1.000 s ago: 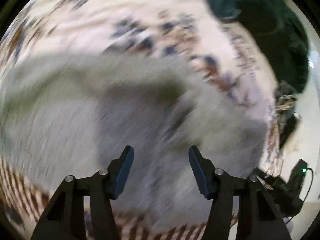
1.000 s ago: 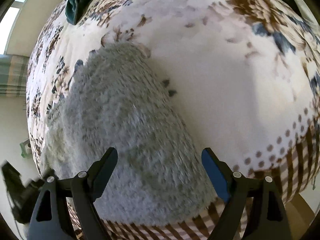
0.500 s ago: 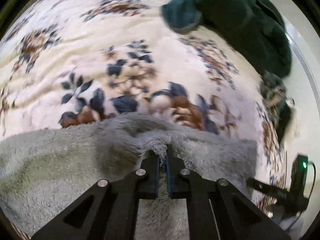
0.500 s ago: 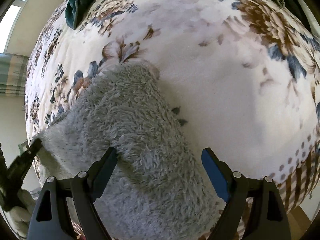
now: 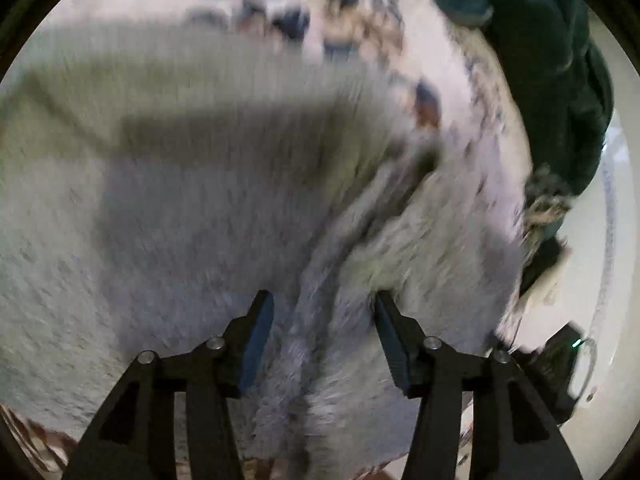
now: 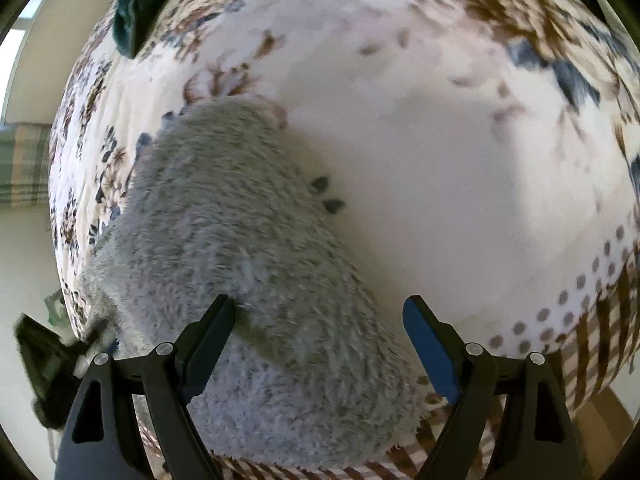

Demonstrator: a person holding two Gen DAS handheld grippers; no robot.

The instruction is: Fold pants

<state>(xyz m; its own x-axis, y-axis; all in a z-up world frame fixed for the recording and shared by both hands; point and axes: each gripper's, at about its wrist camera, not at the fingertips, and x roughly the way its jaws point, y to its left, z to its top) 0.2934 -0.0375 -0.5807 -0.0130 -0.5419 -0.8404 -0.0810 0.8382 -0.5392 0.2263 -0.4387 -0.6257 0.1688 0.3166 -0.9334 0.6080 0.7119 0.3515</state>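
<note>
The grey fuzzy pants (image 5: pixel 208 200) lie on a floral bedspread (image 5: pixel 344 28). In the left wrist view they fill most of the frame, with a raised fold ridge (image 5: pixel 320 280) running between the fingers. My left gripper (image 5: pixel 324 316) is open and empty just above that ridge. In the right wrist view the pants (image 6: pixel 240 264) lie as a long folded strip at lower left. My right gripper (image 6: pixel 320 316) is open and empty over their near end, close to the bed's front edge.
A dark green garment (image 5: pixel 552 64) is heaped at the far right of the bed, and shows at top left in the right wrist view (image 6: pixel 128 12). The bedspread (image 6: pixel 440 152) lies bare right of the pants. A black device with a green light (image 5: pixel 568 344) sits beyond the bed edge.
My left gripper was shut on a pinch of the pants half a second ago; it has opened and let go, and the view has shifted over the pants. My right gripper stayed open.
</note>
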